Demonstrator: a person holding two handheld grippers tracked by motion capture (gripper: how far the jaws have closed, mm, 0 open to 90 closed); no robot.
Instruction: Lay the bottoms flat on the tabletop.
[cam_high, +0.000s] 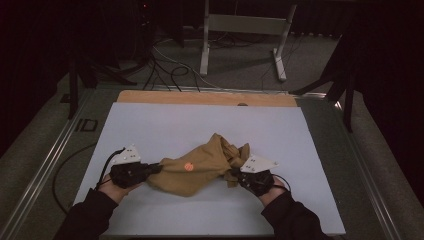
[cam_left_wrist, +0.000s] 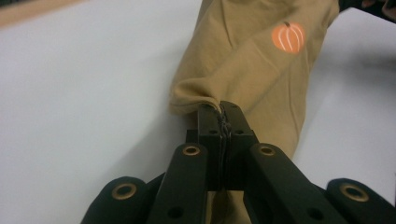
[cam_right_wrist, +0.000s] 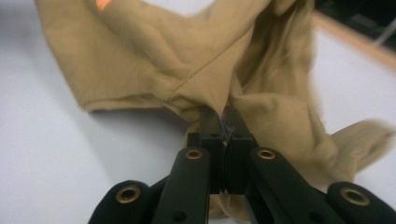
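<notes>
A tan cloth garment (cam_high: 200, 167) with a small orange pumpkin print (cam_high: 189, 166) lies bunched on the white table top (cam_high: 165, 125). My left gripper (cam_high: 159, 168) is shut on the garment's left edge; in the left gripper view the jaws pinch a fold of the tan fabric (cam_left_wrist: 233, 70) at my left gripper (cam_left_wrist: 221, 109), with the pumpkin print (cam_left_wrist: 288, 37) beyond. My right gripper (cam_high: 233, 172) is shut on the garment's right side. In the right gripper view a seamed corner of the tan fabric (cam_right_wrist: 163, 60) is clamped at my right gripper (cam_right_wrist: 223, 116).
The white table top has a wooden strip (cam_high: 205, 98) along its far edge. A metal rail (cam_high: 45, 160) runs along the left side. Beyond the table stand a white frame (cam_high: 245, 30) and cables (cam_high: 170, 65) on the floor.
</notes>
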